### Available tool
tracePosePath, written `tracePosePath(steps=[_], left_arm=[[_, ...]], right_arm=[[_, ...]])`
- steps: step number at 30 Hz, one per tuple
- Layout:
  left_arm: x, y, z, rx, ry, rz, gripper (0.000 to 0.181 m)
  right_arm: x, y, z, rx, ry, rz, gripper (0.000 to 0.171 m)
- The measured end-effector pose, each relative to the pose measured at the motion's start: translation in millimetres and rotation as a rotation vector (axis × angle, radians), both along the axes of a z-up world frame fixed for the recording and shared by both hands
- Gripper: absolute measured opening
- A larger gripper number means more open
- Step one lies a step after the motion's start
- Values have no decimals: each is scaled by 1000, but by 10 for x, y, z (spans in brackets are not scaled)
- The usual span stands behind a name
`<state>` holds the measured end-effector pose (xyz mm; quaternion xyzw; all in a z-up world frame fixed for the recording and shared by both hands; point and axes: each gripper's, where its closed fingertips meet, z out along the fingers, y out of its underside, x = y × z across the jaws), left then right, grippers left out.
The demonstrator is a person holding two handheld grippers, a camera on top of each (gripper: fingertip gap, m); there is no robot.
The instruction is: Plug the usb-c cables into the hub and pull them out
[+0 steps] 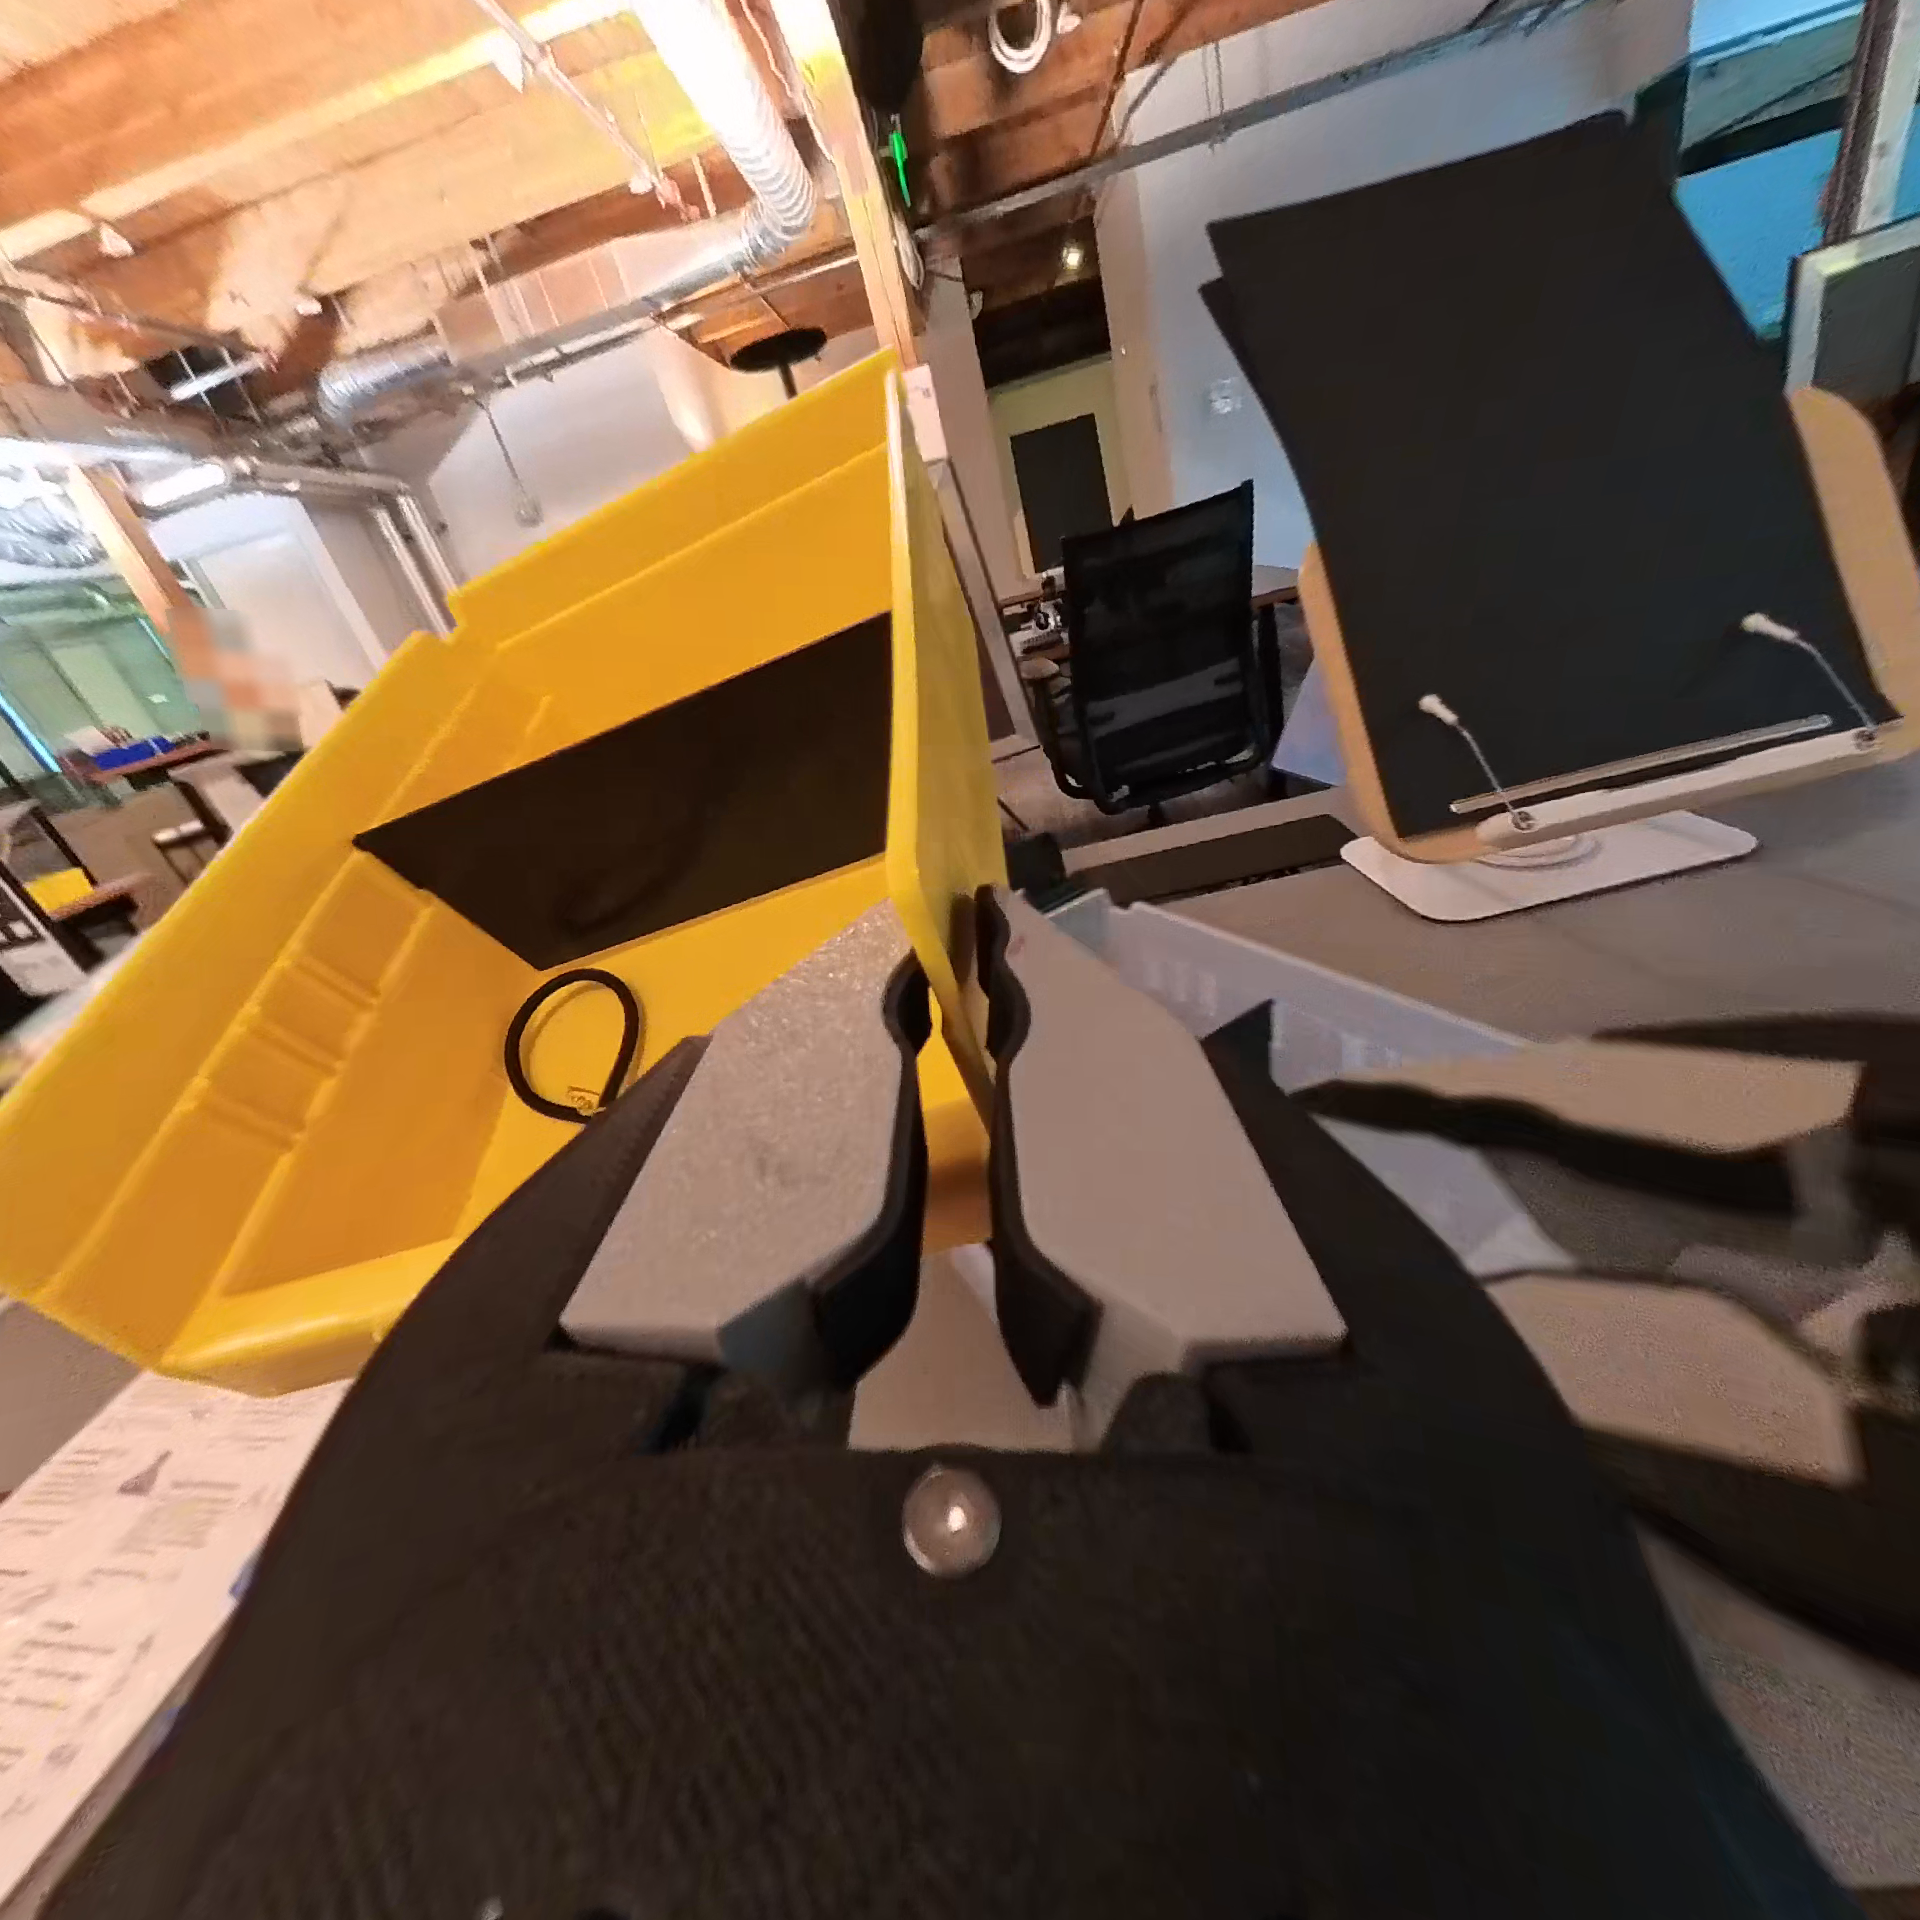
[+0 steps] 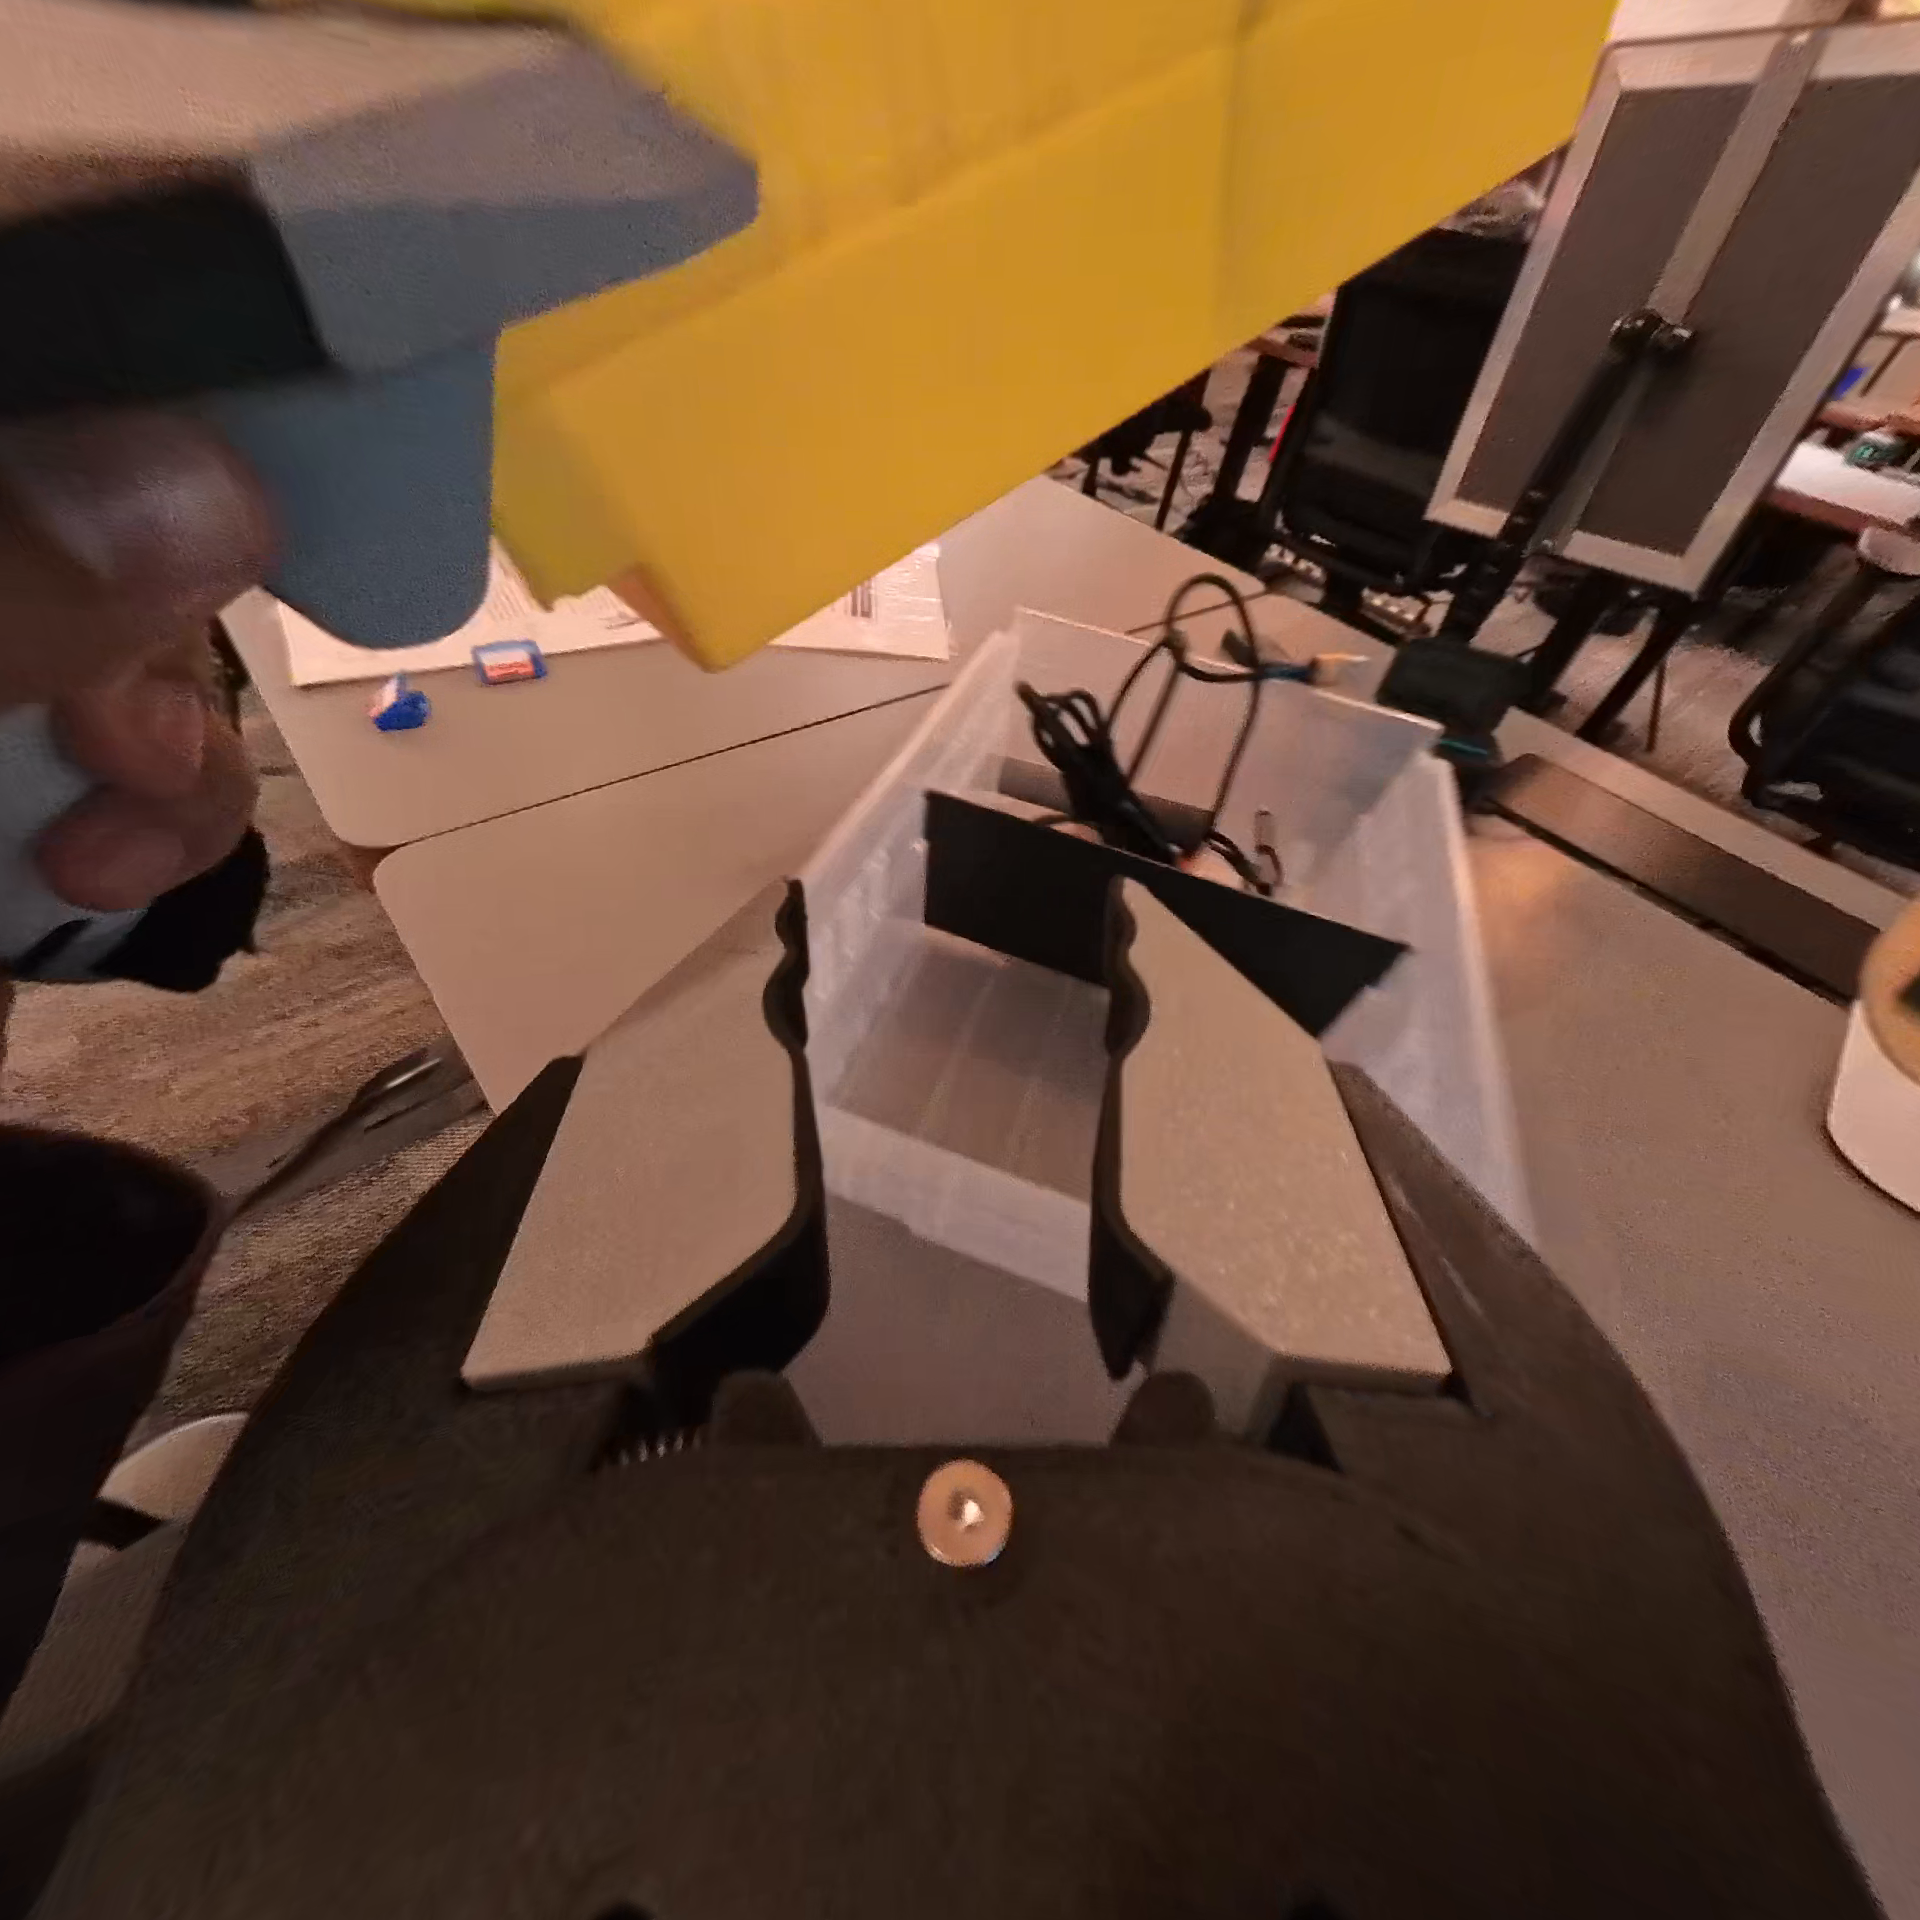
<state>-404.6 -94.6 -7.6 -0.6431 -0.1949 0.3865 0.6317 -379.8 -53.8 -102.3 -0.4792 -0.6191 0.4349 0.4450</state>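
Observation:
My left gripper (image 1: 951, 971) is shut on the side wall of a yellow plastic bin (image 1: 364, 1039) and holds it tilted in the air. A black divider (image 1: 644, 790) and a black loop of band or cable (image 1: 571, 1039) sit inside it. The yellow bin also shows in the right wrist view (image 2: 987, 312), above a clear plastic bin (image 2: 1434, 935). That clear bin holds a black divider (image 2: 1039, 883) and a tangle of black cables (image 2: 1143, 748). My right gripper (image 2: 956, 935) is open and empty, just over the clear bin's near end. No hub is clearly visible.
A dark panel on a white stand (image 1: 1538, 582) is on the grey table (image 1: 1558, 966) at right. Printed sheets (image 1: 114, 1538) lie at lower left. Small blue items (image 2: 400, 707) and papers (image 2: 883, 613) lie on the far table. An office chair (image 1: 1164, 644) is behind. About 11 centimeters separates my left fingertips from my right.

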Motion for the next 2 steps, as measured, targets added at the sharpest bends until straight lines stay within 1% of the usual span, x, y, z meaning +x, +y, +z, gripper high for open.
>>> tracePosePath(steps=[2], left_arm=[[117, 109, 37, -18, 28, -27, 2]], right_arm=[[190, 213, 80, -31, -19, 20, 57]])
